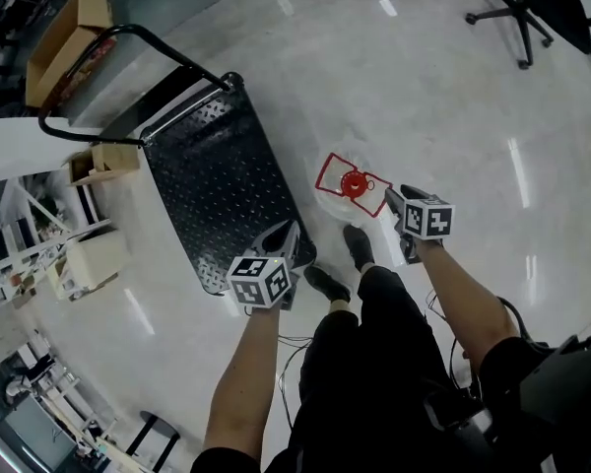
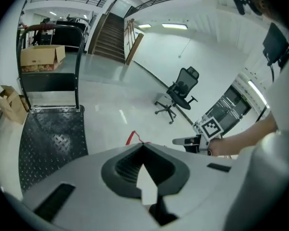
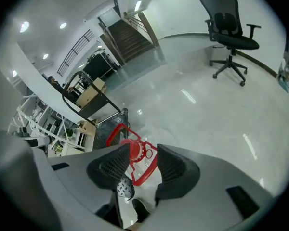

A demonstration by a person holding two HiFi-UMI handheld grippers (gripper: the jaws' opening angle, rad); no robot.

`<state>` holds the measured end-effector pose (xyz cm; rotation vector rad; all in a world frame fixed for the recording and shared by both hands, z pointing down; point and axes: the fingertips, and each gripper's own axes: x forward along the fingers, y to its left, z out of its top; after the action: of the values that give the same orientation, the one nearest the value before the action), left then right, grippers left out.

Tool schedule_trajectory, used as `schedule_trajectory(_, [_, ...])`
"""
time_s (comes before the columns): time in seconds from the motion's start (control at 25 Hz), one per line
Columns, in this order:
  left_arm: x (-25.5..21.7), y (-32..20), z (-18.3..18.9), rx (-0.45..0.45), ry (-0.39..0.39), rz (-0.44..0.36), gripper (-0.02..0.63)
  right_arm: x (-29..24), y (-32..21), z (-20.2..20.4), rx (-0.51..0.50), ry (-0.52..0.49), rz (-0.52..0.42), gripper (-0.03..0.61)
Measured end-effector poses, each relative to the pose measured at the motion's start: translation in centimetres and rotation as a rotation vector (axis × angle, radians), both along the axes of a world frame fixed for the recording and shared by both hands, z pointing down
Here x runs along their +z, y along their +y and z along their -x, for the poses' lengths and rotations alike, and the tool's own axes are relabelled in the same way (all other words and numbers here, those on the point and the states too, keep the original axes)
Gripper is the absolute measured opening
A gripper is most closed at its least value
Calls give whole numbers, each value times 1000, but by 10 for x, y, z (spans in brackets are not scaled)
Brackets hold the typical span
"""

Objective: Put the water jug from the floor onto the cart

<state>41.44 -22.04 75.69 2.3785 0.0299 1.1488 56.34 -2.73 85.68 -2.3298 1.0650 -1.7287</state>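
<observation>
Nothing is lifted yet: the water jug (image 1: 351, 187) stands on the floor (image 1: 443, 87) just right of the cart (image 1: 217, 175). The right tool (image 3: 143, 154), jaws apart, points at its red cap (image 1: 354, 181) and grips nothing. The left tool (image 2: 143, 147) has its jaws together.

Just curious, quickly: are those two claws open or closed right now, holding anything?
Left gripper: closed, holding nothing.
Right gripper: open, empty, aimed at the water jug.
</observation>
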Motion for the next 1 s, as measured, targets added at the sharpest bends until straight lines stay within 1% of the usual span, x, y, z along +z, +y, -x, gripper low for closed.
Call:
schedule_trajectory(0.08, [18,6,0,6,-37,25,-5,21,5,5,26,-42,23,156])
schedule_trajectory(0.16, [34,15,0,-16,-67,81,-3,38,10,9,72,-87,36,156])
schedule_trajectory(0.24, [51,25,5,-32,-101,128,-3,53,14,15,114,-128,34,156])
schedule_trajectory(0.28, [58,31,9,-23,-119,137,-3,59,14,18,124,-139,25,156])
schedule_trajectory(0.4, [75,49,23,71,-168,126,-3,68,9,21,113,-130,-9,155])
schedule_trajectory(0.48, [83,57,33,118,-197,123,-4,75,8,23,106,-145,-2,155])
schedule_trajectory(0.52, [86,57,37,109,-206,128,-3,79,8,24,109,-161,6,155])
schedule_trajectory(0.56, [88,54,39,75,-213,138,-3,82,7,24,115,-174,12,155])
schedule_trajectory(0.68, [85,36,41,-91,-213,184,-3,83,3,22,133,-183,11,155])
schedule_trajectory(0.72, [85,31,41,-131,-211,190,-3,84,2,23,136,-189,10,153])
schedule_trajectory(0.76, [86,27,42,-150,-212,188,-3,86,1,25,136,-198,13,152])
schedule_trajectory(0.88, [90,27,46,-126,-217,169,-3,95,2,30,151,-222,37,112])
schedule_trajectory(1.0, [85,28,48,-124,-197,168,-3,96,3,26,206,-249,6,91])
